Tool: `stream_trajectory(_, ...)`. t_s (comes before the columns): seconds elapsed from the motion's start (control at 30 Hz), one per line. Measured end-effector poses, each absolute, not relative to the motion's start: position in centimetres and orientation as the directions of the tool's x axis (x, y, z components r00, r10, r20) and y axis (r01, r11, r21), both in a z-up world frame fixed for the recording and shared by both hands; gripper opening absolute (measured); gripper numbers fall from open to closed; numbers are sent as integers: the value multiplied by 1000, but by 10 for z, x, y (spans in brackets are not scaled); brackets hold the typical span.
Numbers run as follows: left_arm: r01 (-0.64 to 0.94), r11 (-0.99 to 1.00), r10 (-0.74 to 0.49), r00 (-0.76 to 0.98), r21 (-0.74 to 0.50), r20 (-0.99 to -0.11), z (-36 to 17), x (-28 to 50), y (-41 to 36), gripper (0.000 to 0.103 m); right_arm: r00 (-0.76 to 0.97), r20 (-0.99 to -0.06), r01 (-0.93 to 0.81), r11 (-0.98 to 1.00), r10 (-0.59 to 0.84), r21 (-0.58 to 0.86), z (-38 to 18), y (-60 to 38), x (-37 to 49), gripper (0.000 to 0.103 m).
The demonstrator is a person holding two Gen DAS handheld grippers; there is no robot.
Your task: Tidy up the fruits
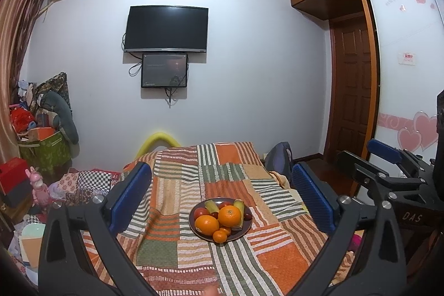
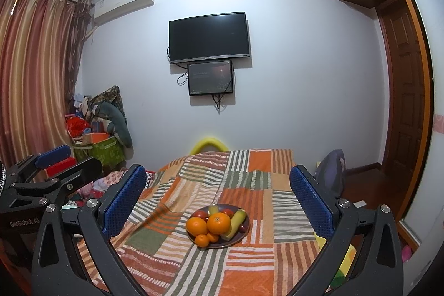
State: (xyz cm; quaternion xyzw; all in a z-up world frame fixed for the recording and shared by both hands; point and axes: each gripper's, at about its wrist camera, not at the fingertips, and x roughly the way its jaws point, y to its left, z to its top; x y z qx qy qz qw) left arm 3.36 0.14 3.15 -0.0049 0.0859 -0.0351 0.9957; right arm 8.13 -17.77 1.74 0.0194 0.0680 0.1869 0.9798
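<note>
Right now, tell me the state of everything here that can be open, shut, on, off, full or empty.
Left gripper: open, empty.
Right gripper: open, empty.
Round dark plate: piled with oranges and other fruit, on the striped patchwork bedspread.
Large black wall television: off.
Small screen below it: dimly lit.
Brown wooden door: shut.

A bed point(image 1: 172, 246) carried everything, spread with a patchwork cover point(image 1: 230, 176) of orange, green and striped squares. A dark round plate point(image 1: 194, 226) sat directly on the cover near its middle, heaped with oranges, tomatoes and yellow-green fruit. Rumpled patterned bedding point(image 1: 83, 182) lay along the bed's left edge.
</note>
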Motion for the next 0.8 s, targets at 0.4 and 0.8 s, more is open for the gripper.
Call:
stream_trajectory(0.4,68,997,-73,982,-29,-176,29,35,3,103,921,-124,-364,929,369,65,18,-178,82,103)
stream_trajectory(0.8,51,998,-59,980,-47,-190,26,40,7,103,920,-124,-367,928,372,56,17,-175,81,103)
